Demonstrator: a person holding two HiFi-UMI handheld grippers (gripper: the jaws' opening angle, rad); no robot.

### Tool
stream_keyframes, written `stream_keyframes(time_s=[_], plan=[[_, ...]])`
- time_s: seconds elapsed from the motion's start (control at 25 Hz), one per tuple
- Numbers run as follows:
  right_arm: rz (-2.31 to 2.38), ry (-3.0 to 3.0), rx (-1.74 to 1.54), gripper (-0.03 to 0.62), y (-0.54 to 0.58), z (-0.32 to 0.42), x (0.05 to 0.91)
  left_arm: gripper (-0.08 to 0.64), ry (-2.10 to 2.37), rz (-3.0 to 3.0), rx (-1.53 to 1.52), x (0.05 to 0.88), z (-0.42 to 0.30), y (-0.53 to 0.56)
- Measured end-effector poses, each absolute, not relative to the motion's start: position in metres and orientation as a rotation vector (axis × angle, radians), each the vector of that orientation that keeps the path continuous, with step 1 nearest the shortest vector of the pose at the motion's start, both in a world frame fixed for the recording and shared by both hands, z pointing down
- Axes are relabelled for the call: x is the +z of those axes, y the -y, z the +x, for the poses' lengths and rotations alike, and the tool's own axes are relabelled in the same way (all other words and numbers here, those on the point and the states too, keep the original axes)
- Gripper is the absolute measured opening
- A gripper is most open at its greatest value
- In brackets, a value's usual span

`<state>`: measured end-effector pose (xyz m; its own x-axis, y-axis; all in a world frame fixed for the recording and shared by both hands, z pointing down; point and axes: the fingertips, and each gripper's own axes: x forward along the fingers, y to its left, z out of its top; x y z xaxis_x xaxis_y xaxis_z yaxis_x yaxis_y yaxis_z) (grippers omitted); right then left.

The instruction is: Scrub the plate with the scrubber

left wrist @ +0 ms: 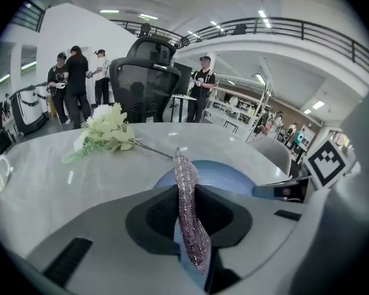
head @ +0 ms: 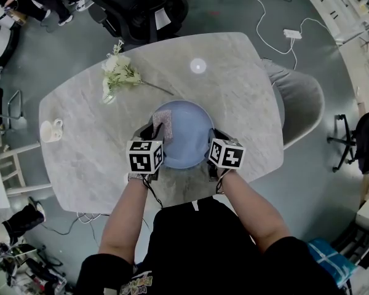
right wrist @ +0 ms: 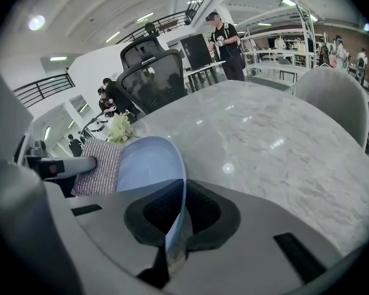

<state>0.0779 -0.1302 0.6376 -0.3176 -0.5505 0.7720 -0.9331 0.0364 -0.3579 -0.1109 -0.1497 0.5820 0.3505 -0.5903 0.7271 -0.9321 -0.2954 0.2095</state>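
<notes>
Scrubber (left wrist: 188,214) is pinched edge-on between the fingers of the left gripper (head: 152,130), which are pressed against both its faces. Most of it stands out beyond the fingertips and is laid against the left inner side of the plate (head: 186,135). The plate's near right rim is clamped between the fingers of the right gripper (right wrist: 176,217), which are nearly closed on the thin edge. The rest of the plate is spread ahead and left of them on the table (head: 234,91). Flowers (head: 118,72) are seen well beyond the fingertips.
</notes>
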Motion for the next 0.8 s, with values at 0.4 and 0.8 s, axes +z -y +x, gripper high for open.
stream_keyframes(time_s=[0.4, 0.8], plan=[[1.479, 1.908, 1.21, 0.026, 0.132, 0.078, 0.637, 0.083, 1.054, 1.926, 0.515, 0.596, -0.037, 0.137], [1.466, 1.926, 1.2, 0.028, 0.136, 0.078, 0.637, 0.081, 0.94, 1.848, 0.513, 0.627, -0.003, 0.132]])
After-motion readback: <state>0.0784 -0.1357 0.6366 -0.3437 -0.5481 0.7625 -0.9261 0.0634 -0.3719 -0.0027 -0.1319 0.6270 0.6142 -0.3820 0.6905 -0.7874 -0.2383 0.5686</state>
